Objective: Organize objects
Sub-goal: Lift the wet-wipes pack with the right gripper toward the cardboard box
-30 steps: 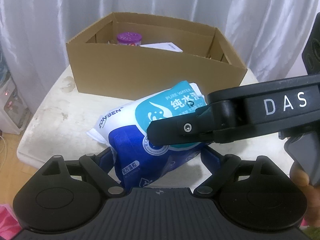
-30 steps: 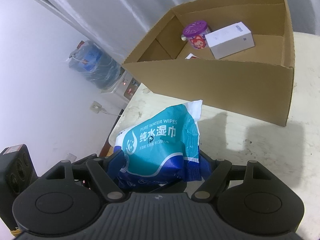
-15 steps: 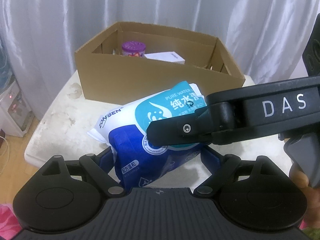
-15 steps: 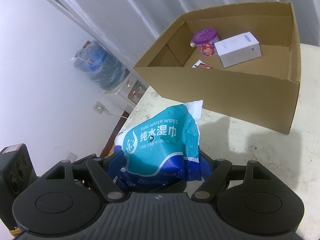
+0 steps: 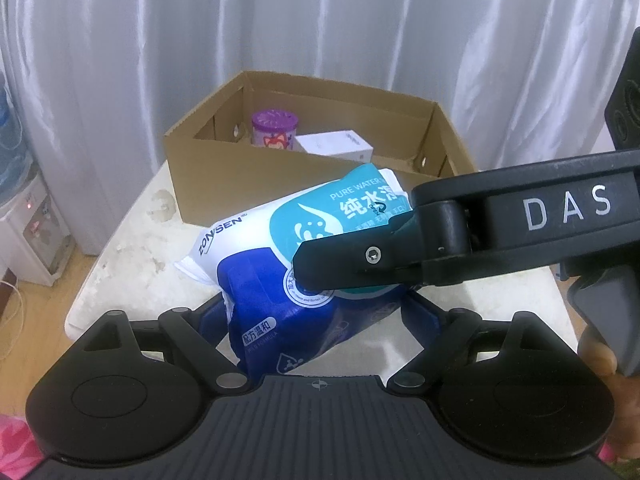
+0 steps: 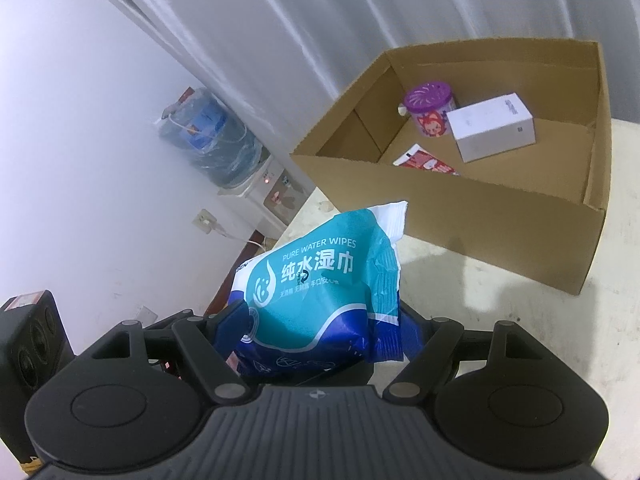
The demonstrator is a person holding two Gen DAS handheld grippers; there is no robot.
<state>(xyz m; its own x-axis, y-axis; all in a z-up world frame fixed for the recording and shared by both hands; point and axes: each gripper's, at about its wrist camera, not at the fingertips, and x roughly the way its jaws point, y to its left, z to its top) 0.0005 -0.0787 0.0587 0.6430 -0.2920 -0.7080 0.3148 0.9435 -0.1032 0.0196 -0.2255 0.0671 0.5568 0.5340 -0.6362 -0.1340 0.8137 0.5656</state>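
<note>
Gripping a soft teal, blue and white plastic pack of wet wipes (image 5: 256, 280) from two sides. Clamping its near, dark-blue end between the blue-tipped jaws of the left gripper (image 5: 316, 308). Pinching the same pack between the jaws of the right gripper (image 6: 320, 328), with both pairs closed on the wrapper. Holding the pack tilted over the near part of the stained white desk (image 5: 140, 264), its teal end with the white crimped seam pointing toward the far side.

Reaching across the pack from the right in the left wrist view, as a black arm lettered DAS. Wrapping a person's fingertips (image 5: 600, 352) around a grey handle at the right edge of that view.

Standing just beyond the pack, on the far part of the desk, an open brown cardboard box (image 5: 248, 184). Holding inside it a round jar with a purple lid (image 5: 275, 128), a white rectangular carton (image 5: 334, 146) just right of the jar, and a flat red and white packet (image 6: 426, 162) nearer the front wall.

Hanging behind the desk, a pale pleated curtain (image 5: 320, 20). Standing on the floor to the left, a white water dispenser (image 5: 36, 232) carrying a blue bottle (image 6: 208, 136).
</note>
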